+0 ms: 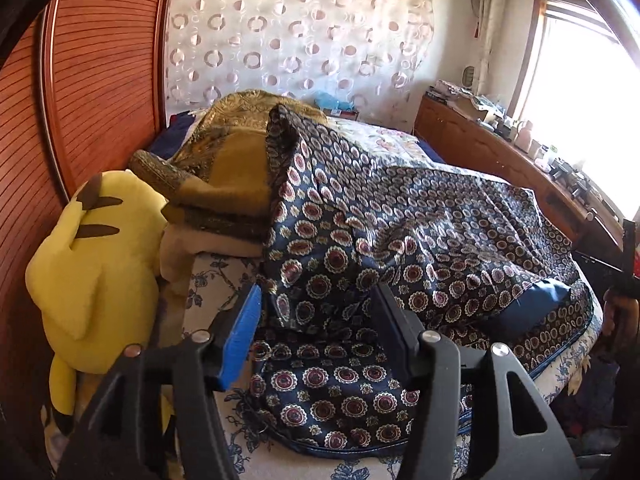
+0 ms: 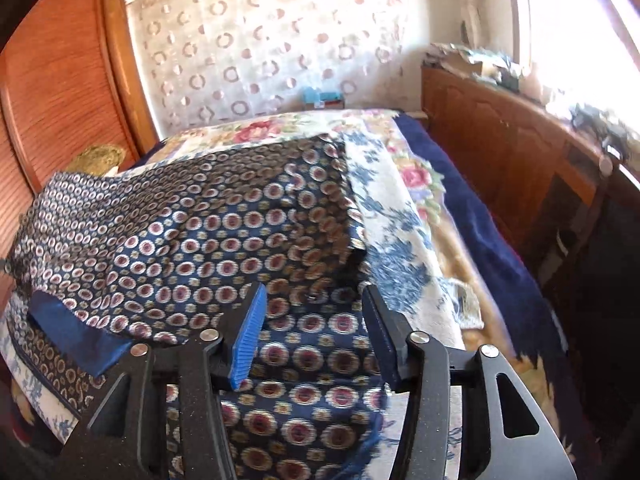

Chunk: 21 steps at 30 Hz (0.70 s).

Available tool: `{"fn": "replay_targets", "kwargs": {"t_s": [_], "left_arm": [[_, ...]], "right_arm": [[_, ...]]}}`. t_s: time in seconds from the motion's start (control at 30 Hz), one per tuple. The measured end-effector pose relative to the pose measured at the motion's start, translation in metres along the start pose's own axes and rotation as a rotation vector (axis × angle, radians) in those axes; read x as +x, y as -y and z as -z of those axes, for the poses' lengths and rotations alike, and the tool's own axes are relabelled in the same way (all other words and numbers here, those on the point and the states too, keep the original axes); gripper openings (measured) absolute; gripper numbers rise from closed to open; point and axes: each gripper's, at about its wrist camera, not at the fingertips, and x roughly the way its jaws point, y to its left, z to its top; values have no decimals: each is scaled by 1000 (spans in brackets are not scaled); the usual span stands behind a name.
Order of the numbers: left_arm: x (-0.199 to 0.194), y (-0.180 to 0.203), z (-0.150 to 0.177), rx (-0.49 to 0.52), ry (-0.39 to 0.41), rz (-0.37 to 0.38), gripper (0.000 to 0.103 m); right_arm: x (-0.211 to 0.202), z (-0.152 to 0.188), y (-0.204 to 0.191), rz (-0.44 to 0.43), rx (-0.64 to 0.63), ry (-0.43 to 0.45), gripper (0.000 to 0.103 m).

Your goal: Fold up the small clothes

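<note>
A navy garment [image 1: 400, 240] printed with maroon and cream medallions lies spread and rumpled across the bed, one plain blue band [image 1: 532, 300] folded up at its near right edge. My left gripper [image 1: 317, 292] hovers open over the garment's near left part, with nothing pressed between its blue pads. In the right wrist view the same garment [image 2: 200, 232] covers the left and middle of the bed. My right gripper [image 2: 313, 288] stands open just above the garment's right part, near its right edge, and its pads are also free.
A yellow plush toy [image 1: 92, 272] and a stack of gold cushions [image 1: 232, 168] sit at the bed's left by a wooden wardrobe [image 1: 80, 80]. A blue-and-white floral sheet [image 2: 400, 208] lies under the garment. A wooden cabinet [image 2: 500, 140] with clutter runs along the window side.
</note>
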Motion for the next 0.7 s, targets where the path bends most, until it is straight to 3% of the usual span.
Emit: {"fn": "replay_targets", "kwargs": {"t_s": [0.3,0.33,0.37,0.47,0.57,0.7], "left_arm": [[12,5,5,3,-27,-16,56],[13,5,5,4,-29,-16,56],[14,5,5,3,-28,-17,56],[13,3,4,-3,-25,-23,56],[10,1,3,-7,-14,-25,56],[3,-5,2,-27,9,-26,56]], "right_arm": [[24,-16,5,13,10,-57,52],[27,-18,6,17,12,-62,45],[29,-20,6,10,9,-62,22],[35,-23,9,-19,1,-67,1],[22,-22,6,-73,-3,-29,0],[-19,-16,2,-76,-24,49,0]]}}
